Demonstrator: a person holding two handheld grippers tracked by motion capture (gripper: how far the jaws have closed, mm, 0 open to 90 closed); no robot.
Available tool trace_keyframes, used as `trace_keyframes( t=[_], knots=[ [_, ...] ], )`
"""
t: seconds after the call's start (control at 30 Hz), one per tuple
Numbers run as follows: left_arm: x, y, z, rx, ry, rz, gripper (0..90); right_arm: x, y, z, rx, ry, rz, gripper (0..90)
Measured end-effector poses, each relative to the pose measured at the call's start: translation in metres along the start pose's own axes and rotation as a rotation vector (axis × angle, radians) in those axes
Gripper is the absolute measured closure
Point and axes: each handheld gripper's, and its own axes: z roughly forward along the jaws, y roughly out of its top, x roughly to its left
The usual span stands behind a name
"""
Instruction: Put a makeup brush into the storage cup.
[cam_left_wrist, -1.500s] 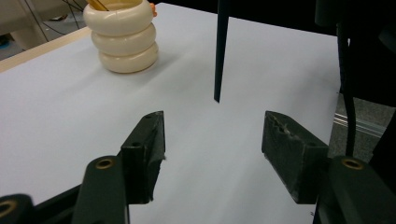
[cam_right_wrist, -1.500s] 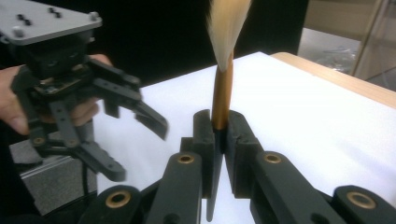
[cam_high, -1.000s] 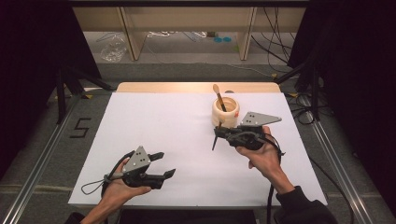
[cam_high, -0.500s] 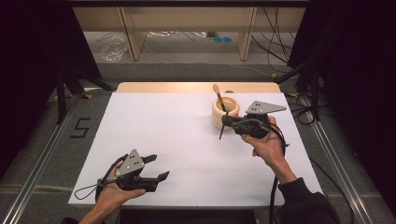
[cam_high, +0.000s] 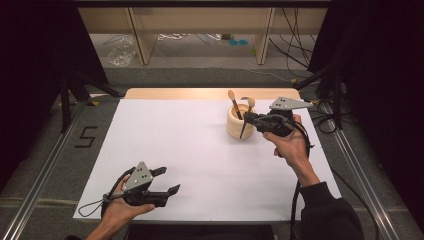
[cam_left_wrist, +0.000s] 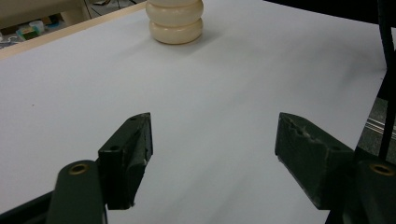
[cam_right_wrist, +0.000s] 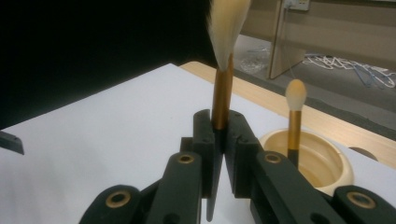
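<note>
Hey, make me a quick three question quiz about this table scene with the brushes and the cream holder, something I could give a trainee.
1. True or false: the right tongs are shut on a brush.
2. Which describes the left tongs? A: shut on a brush. B: open with nothing between the jaws, over the white table. C: reaching into the holder.
3. In the right gripper view, what stands inside the cream holder?

Key
1. True: the jaws clamp its golden ferrule, bristles pointing up.
2. B.
3. A second brush, upright with a pale rounded tip.
</note>
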Motion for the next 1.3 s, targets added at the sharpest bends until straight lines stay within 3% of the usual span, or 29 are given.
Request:
trace_keyframes(
  t=[0.2,0.23,0.3,0.43,0.47,0.53,0.63,0.73,0.77,0.9,0.93,1.07,1.1,1.2,1.23,1.3],
  knots=[
    [0.000,0.000,0.001,0.002,-0.004,0.001,28.1,-0.009,0.005,-0.001,-0.009,-0.028,-0.008,84.6],
    [-0.002,0.000,0.001,0.000,-0.007,-0.023,28.1,-0.010,0.006,0.000,-0.008,-0.033,-0.009,84.6],
    [-0.001,0.001,0.000,0.004,0.000,0.003,28.2,-0.013,0.007,0.001,-0.016,-0.039,-0.005,84.6],
    [0.000,0.001,0.000,0.005,-0.007,0.002,28.3,-0.019,0.009,0.003,-0.016,-0.060,0.001,84.6],
    [-0.002,0.000,0.001,0.004,-0.008,-0.021,28.3,-0.020,0.009,0.004,-0.015,-0.065,0.002,84.6],
    [-0.002,0.000,0.000,0.006,-0.007,-0.010,28.3,-0.022,0.008,0.006,-0.012,-0.075,-0.003,84.6],
    [-0.003,0.000,0.001,0.003,-0.011,-0.028,28.5,-0.025,0.009,0.007,-0.011,-0.081,0.002,84.6],
    [-0.002,0.001,0.000,0.007,-0.013,-0.006,28.6,-0.028,0.011,0.007,-0.022,-0.086,0.006,84.6],
    [-0.003,0.000,0.000,0.011,-0.005,-0.026,28.7,-0.028,0.012,0.007,-0.021,-0.087,0.014,84.6],
    [-0.002,0.001,0.001,0.008,-0.008,-0.007,28.7,-0.030,0.015,0.010,-0.030,-0.102,0.000,84.6],
    [-0.003,0.000,0.001,0.008,-0.006,-0.027,28.7,-0.031,0.016,0.011,-0.029,-0.105,-0.006,84.6],
    [-0.003,0.000,0.000,0.010,-0.006,-0.028,28.8,-0.035,0.018,0.014,-0.035,-0.114,0.003,84.6],
    [-0.001,0.001,0.000,0.010,-0.007,-0.003,28.8,-0.036,0.017,0.014,-0.032,-0.117,0.001,84.6],
    [0.000,0.000,0.000,0.012,-0.007,-0.003,28.9,-0.039,0.018,0.016,-0.030,-0.127,0.004,84.6],
    [-0.001,0.000,0.001,0.014,-0.004,-0.025,28.9,-0.040,0.018,0.016,-0.032,-0.124,0.007,84.6],
    [0.001,0.000,0.001,0.015,-0.004,-0.001,28.9,-0.043,0.018,0.018,-0.036,-0.127,0.016,84.6]
  ],
)
